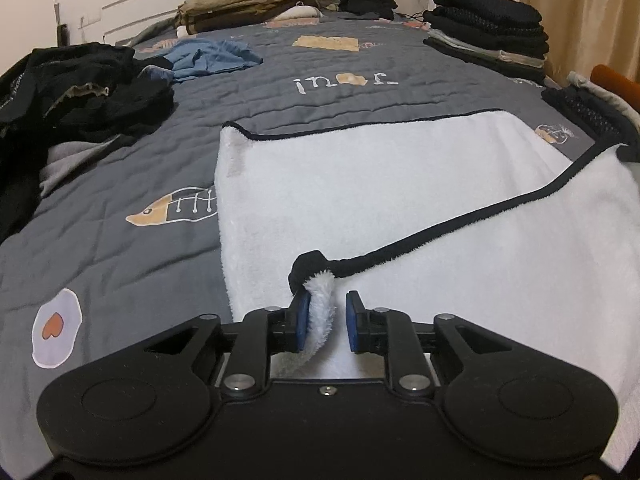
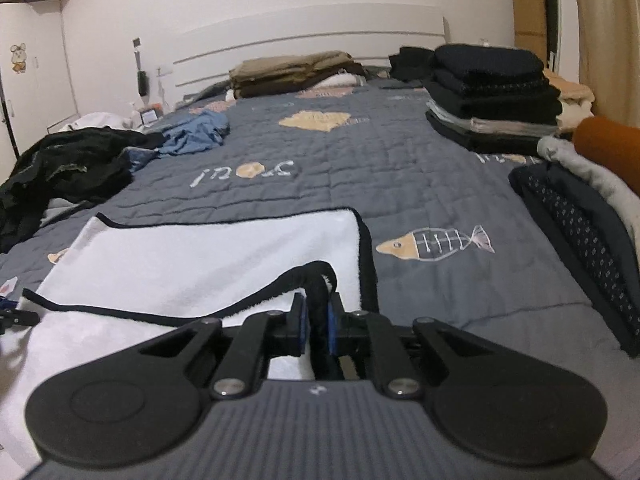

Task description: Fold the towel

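Lying across the near end of the bed (image 1: 280, 120), one white fleecy towel (image 1: 380, 184) with a narrow black trim has its near edge lifted by two grippers. Seen from the left wrist, the left gripper (image 1: 326, 316) has its blue-padded jaws a little apart; a fluffy towel corner hangs between them against the left pad, with a gap to the right pad. Seen from the right wrist, the right gripper (image 2: 316, 320) has its jaws drawn narrow, pinching the black-trimmed towel corner (image 2: 320, 292).

One grey quilted bedspread (image 2: 400, 168) covers the bed, printed with fish skeletons, hearts and an egg. At 12 o'clock one folded tan and brown pile (image 2: 296, 70) sits by the white headboard (image 2: 312, 36). At 2 o'clock stands one neat stack of dark folded knitwear (image 2: 492, 92). At 10 o'clock lie one crumpled blue garment (image 2: 196, 132) and one loose black heap (image 2: 68, 168). At 3 o'clock rests one dark dotted fabric (image 2: 580, 232).
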`<state>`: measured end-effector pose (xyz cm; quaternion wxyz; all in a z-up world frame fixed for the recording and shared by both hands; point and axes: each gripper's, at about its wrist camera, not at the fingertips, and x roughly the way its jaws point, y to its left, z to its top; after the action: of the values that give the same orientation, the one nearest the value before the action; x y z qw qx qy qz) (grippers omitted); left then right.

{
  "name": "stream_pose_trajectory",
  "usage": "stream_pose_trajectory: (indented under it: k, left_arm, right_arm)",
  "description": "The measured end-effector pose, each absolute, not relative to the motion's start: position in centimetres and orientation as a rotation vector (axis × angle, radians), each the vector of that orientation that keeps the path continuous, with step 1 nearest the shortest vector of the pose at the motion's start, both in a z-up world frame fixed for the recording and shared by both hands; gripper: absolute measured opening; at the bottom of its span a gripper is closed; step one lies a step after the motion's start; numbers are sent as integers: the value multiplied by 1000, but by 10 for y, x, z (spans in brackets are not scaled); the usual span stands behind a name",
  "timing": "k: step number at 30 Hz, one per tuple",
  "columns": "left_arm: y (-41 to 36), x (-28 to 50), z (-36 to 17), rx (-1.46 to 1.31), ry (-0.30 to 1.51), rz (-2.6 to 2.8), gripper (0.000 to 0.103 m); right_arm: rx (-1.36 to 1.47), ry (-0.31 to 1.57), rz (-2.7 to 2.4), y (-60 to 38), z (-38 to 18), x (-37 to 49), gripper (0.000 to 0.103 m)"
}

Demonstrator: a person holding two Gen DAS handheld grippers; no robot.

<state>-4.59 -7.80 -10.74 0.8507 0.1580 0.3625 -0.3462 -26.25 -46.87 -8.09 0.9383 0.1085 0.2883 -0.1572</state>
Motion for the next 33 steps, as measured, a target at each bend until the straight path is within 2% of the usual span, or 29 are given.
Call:
stream_pose_trajectory:
  k: [2, 4, 15, 33]
  left_arm:
    - [-77, -43, -108, 313, 761, -714, 18]
    - [-75, -41, -106, 291, 745, -704, 8]
    - [-77, -22, -67, 186, 569, -626, 7]
    - [-123, 81, -86, 203, 595, -615, 7]
  right_arm:
    - [230, 587, -328, -470, -82, -260, 10]
    - [250, 577, -331, -470, -81, -259, 10]
    - [266, 495, -379, -485, -57, -230, 9]
    - [272, 603, -416, -528, -96, -115, 9]
